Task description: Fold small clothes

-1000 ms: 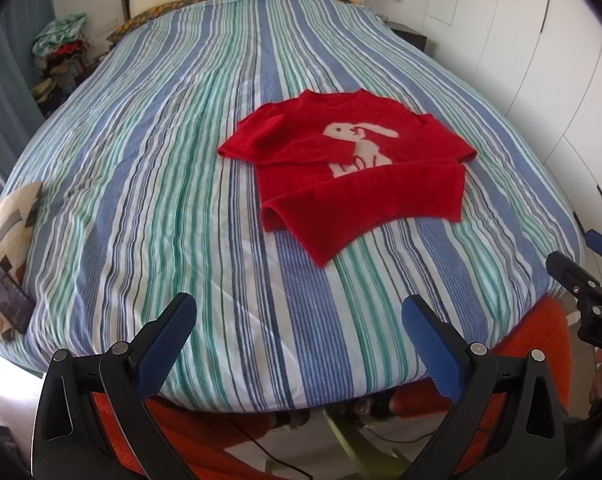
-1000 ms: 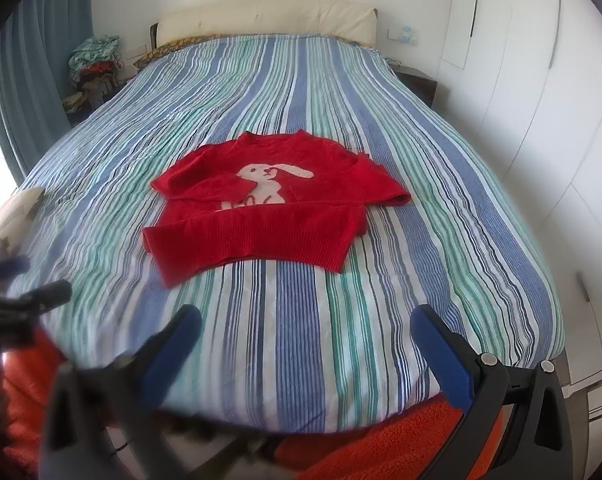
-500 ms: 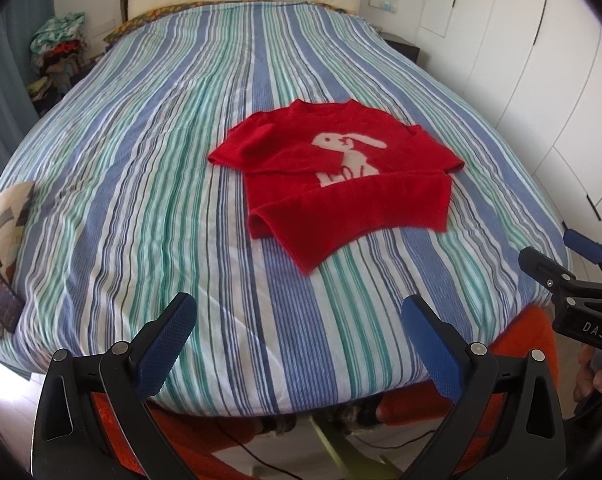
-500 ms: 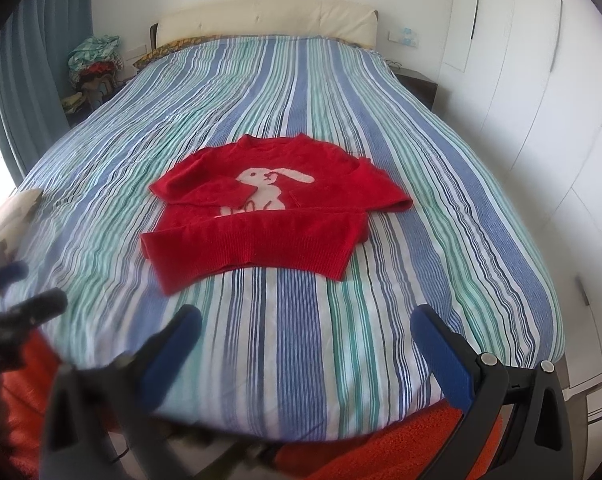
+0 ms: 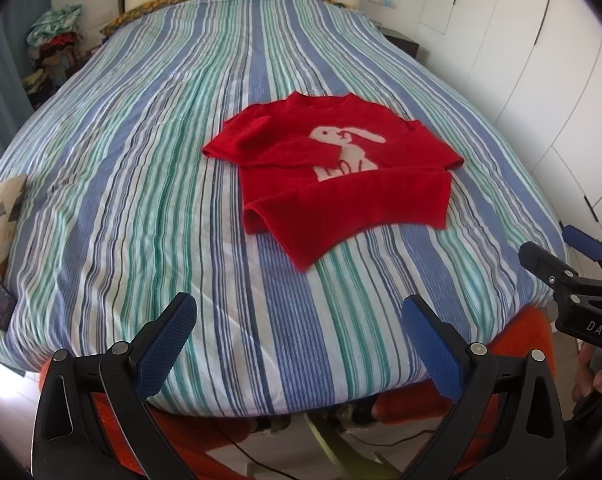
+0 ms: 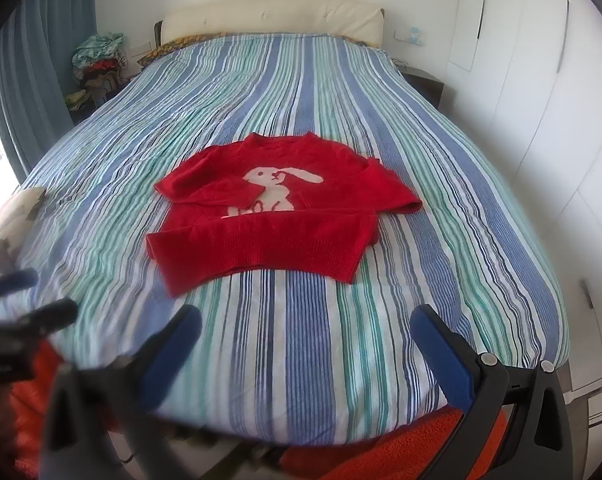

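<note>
The left hand-held gripper [image 5: 299, 322] hangs with its blue-padded fingers [image 5: 167, 344] spread wide and holding nothing, above the near edge of the bed [image 5: 141, 184]; the right hand-held gripper [image 6: 307, 332] is equally spread and empty. Ahead of both, well apart from the fingertips, a small red sweater [image 5: 333, 172] lies on the striped cover. It is knitted, with a pale rabbit on the chest, its left sleeve folded across the front and its ribbed hem [image 6: 261, 248] turned toward the grippers.
</note>
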The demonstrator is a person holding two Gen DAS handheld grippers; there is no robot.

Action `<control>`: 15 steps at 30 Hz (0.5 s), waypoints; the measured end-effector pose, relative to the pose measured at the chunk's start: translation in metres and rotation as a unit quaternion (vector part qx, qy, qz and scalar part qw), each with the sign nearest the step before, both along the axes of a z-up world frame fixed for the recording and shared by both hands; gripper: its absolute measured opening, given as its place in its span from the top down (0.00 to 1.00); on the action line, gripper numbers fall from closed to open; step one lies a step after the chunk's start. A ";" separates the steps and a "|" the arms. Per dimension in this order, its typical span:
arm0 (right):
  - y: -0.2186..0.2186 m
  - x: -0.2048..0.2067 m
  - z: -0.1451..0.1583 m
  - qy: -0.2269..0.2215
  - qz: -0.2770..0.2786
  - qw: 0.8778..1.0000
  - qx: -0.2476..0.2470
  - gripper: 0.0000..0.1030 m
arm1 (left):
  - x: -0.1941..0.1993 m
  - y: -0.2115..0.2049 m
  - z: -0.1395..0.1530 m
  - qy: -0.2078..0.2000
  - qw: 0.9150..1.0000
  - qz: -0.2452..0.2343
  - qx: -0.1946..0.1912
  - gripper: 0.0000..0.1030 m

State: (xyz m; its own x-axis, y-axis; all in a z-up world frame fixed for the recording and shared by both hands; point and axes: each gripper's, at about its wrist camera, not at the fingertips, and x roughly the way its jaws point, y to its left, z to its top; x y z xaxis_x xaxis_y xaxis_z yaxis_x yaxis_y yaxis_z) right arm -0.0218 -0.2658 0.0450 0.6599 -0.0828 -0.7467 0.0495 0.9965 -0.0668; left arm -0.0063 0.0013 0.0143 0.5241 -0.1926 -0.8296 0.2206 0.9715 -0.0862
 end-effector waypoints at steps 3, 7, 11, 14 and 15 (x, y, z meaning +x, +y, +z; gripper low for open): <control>-0.003 -0.001 0.000 0.000 -0.005 1.000 0.002 0.00 | -0.001 -0.001 0.000 -0.004 1.000 0.002 0.008 0.01; -0.005 0.000 -0.002 0.002 -0.008 1.000 0.004 0.00 | -0.002 -0.001 -0.001 -0.009 1.000 0.007 0.019 0.01; -0.002 0.000 -0.003 0.004 -0.002 1.000 0.006 0.00 | -0.002 0.001 -0.003 -0.005 1.000 0.008 0.020 0.01; 0.001 -0.002 -0.003 0.002 0.001 1.000 0.005 0.00 | -0.002 0.003 -0.006 -0.002 1.000 0.006 0.017 0.01; 0.001 -0.003 -0.004 0.002 0.001 1.000 0.005 0.00 | -0.001 0.006 -0.008 0.001 1.000 0.005 0.013 0.01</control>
State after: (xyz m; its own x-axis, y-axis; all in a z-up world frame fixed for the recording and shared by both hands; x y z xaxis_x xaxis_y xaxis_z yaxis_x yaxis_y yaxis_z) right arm -0.0245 -0.2644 0.0414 0.6576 -0.0735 -0.7498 0.0475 0.9973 -0.0562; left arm -0.0071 0.0071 0.0067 0.5241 -0.1658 -0.8354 0.2101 0.9757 -0.0619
